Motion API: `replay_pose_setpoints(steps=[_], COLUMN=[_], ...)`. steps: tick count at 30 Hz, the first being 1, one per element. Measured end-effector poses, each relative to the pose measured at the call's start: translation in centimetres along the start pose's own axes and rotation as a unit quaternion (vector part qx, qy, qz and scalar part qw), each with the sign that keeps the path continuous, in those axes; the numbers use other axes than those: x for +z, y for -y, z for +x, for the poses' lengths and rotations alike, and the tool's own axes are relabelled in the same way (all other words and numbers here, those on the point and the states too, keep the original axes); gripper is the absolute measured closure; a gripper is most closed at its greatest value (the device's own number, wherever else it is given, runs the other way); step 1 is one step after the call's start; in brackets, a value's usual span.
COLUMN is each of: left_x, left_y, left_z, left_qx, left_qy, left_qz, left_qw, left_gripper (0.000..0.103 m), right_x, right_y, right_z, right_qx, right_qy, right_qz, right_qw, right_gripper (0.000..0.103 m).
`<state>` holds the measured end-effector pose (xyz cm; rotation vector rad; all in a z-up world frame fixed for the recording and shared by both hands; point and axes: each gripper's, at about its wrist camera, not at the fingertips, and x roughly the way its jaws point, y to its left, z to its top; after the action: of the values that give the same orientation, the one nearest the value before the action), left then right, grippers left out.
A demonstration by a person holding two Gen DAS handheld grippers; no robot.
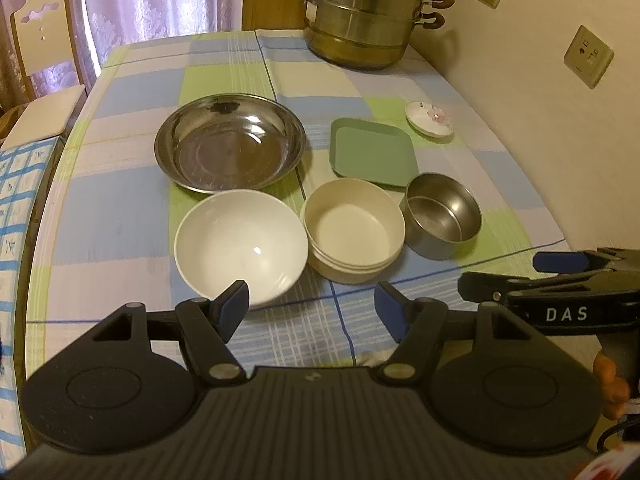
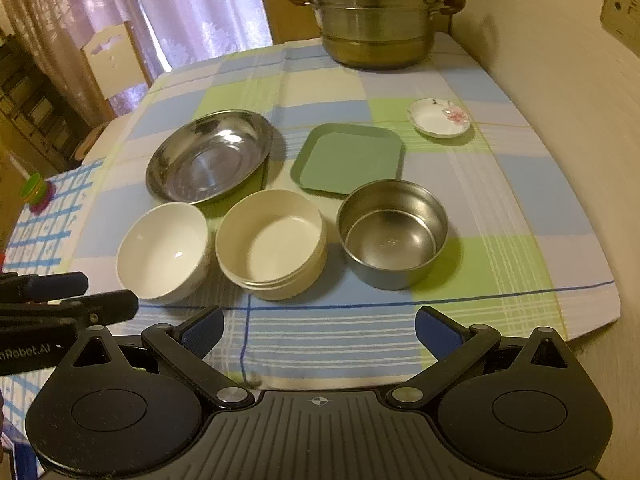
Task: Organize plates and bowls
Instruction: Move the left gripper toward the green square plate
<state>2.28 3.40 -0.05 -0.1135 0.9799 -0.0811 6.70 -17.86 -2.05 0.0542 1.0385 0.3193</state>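
Observation:
On the checked tablecloth stand a wide steel plate (image 1: 230, 142) (image 2: 208, 156), a green square plate (image 1: 372, 152) (image 2: 348, 158), a small flowered saucer (image 1: 429, 119) (image 2: 439, 117), a white bowl (image 1: 239, 242) (image 2: 164, 250), a cream bowl stack (image 1: 352, 230) (image 2: 272, 240) and a steel bowl (image 1: 442, 214) (image 2: 392, 232). My left gripper (image 1: 312, 308) is open and empty, just before the white bowl. My right gripper (image 2: 320, 330) is open and empty, in front of the cream and steel bowls.
A tall steel steamer pot (image 1: 364, 12) (image 2: 376, 16) stands at the table's far end. A wall with sockets (image 1: 588, 56) runs along the right. A chair (image 1: 44, 60) stands at the far left. The table's front edge (image 2: 592, 320) is near.

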Motion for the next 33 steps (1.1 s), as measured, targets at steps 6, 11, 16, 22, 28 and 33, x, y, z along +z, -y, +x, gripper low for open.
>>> replay_pose_setpoints(steps=[6, 11, 16, 22, 28, 33], left_x=[1.6, 3.4, 5.3, 7.7, 9.7, 10.8], left_y=[0.1, 0.3, 0.8, 1.7, 2.7, 3.9], left_z=[0.8, 2.5, 4.1, 6.8, 10.4, 13.5], left_qx=[0.002, 0.003, 0.002, 0.002, -0.009, -0.008], left_qy=[0.008, 0.007, 0.012, 0.026, 0.027, 0.015], left_qz=[0.006, -0.009, -0.023, -0.038, -0.051, -0.051], left_qw=[0.9999, 0.9999, 0.9997, 0.9989, 0.9983, 0.9985], left_gripper=[0.036, 0.036, 0.036, 0.04, 0.05, 0.063], right_x=[1.0, 3.1, 5.8, 8.4, 10.4, 12.0], right_y=[1.7, 4.0, 6.4, 9.7, 12.7, 14.7], right_z=[0.1, 0.9, 2.0, 4.4, 7.6, 10.4], right_qx=[0.001, 0.009, 0.016, 0.041, 0.065, 0.087], right_qy=[0.014, 0.027, 0.049, 0.056, 0.053, 0.043], right_qz=[0.021, 0.02, 0.014, 0.019, 0.006, 0.01], right_qw=[1.0, 0.999, 0.999, 0.997, 0.996, 0.995], right_gripper=[0.001, 0.001, 0.007, 0.02, 0.037, 0.048])
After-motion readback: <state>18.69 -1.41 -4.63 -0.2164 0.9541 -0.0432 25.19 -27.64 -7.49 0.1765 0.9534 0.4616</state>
